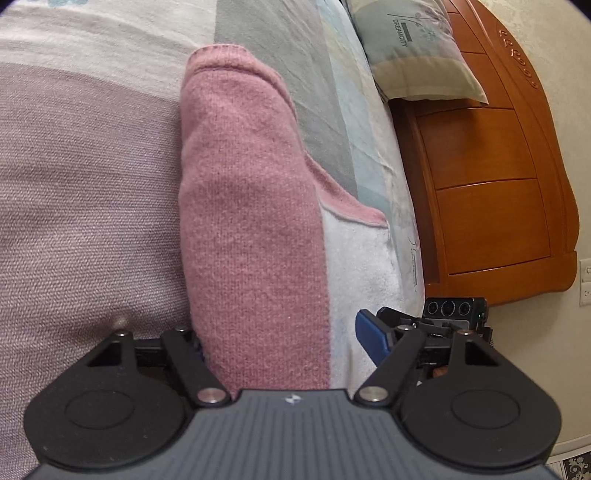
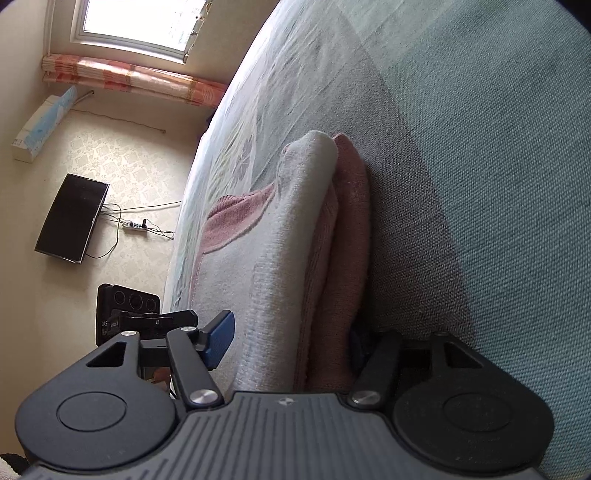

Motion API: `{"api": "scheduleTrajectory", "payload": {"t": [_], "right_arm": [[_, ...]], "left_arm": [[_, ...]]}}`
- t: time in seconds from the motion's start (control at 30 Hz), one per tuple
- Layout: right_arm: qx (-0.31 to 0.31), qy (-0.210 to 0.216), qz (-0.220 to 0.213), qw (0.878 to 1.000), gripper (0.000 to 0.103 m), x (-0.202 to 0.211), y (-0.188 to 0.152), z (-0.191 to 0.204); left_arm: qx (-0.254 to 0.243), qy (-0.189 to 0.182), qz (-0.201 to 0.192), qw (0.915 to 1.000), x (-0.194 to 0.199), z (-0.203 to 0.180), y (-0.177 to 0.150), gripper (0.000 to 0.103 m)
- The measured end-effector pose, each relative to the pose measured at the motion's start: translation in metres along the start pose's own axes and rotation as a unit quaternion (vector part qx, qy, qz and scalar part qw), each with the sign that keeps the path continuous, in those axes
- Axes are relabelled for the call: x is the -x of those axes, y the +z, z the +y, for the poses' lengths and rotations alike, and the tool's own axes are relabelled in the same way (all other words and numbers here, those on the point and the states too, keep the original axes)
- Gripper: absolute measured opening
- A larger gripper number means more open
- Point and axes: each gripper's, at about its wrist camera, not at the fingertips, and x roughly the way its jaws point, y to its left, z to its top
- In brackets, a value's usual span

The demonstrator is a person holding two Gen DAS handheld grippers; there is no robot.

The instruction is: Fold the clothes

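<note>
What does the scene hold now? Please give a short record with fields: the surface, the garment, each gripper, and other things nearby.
surface: bed with a patterned sheet
garment: sweater, pink and white, folded into a long narrow stack on the bed
left gripper: jaws closed on the near end of the sweater
right gripper: jaws closed on the same near end, the layers between them
nearby: pillow against the wooden headboard
room: window; dark screen
</note>
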Motion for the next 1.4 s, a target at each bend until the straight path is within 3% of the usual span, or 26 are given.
{"api": "scheduleTrajectory", "payload": {"t": [0.07,0.27,0.37,0.53,0.63,0.7,0.8,0.97,1.07,1.13,1.17,1.27,1.4], "right_arm": [[0.002,-0.005,-0.005,1.000,0.051,0.000,-0.002,-0.001],[0.010,-0.026,-0.024,0.999,0.050,-0.001,-0.007,0.010],[0.023,-0.040,-0.034,0.998,0.048,0.001,-0.009,0.022],[0.039,-0.049,-0.045,0.997,0.045,0.012,-0.007,0.040],[0.050,-0.052,-0.043,0.996,0.045,0.014,-0.006,0.046],[0.054,-0.060,-0.039,0.996,0.046,0.012,-0.007,0.044],[0.036,-0.078,-0.020,0.996,0.057,0.001,-0.009,0.037],[0.003,-0.039,-0.021,0.999,0.057,-0.002,-0.012,0.018],[0.010,-0.034,-0.020,0.999,0.057,-0.013,-0.010,0.021],[0.022,-0.042,-0.020,0.999,0.053,-0.020,-0.010,0.026],[0.026,-0.046,-0.021,0.998,0.049,-0.022,-0.010,0.029],[0.017,-0.041,-0.035,0.998,0.045,-0.016,-0.013,0.028],[0.022,-0.033,-0.047,0.998,0.043,-0.005,-0.013,0.035]], "left_arm": [[-0.007,-0.004,-0.012,0.9999,0.001,0.000,-0.002,0.056],[0.015,0.014,-0.027,0.9994,0.001,-0.014,-0.003,0.052],[0.017,0.006,-0.034,0.9993,0.007,-0.021,-0.005,0.049],[-0.005,-0.003,-0.041,0.9991,0.013,-0.041,-0.007,0.048],[-0.015,0.017,-0.039,0.9990,0.010,-0.046,-0.007,0.048],[-0.013,0.032,-0.033,0.9989,0.007,-0.042,-0.006,0.051],[0.004,0.052,-0.026,0.9983,-0.001,-0.031,-0.004,0.058],[0.014,0.013,-0.025,0.9995,-0.008,-0.020,0.001,0.064],[0.003,0.018,-0.018,0.9997,-0.015,-0.030,0.005,0.070],[-0.011,0.033,-0.019,0.9992,-0.016,-0.038,0.002,0.067],[-0.011,0.039,-0.021,0.9990,-0.015,-0.040,0.001,0.058],[0.021,0.010,-0.036,0.9991,-0.004,-0.037,-0.001,0.046],[-0.001,0.002,-0.044,0.9990,0.003,-0.055,-0.004,0.044]]}}
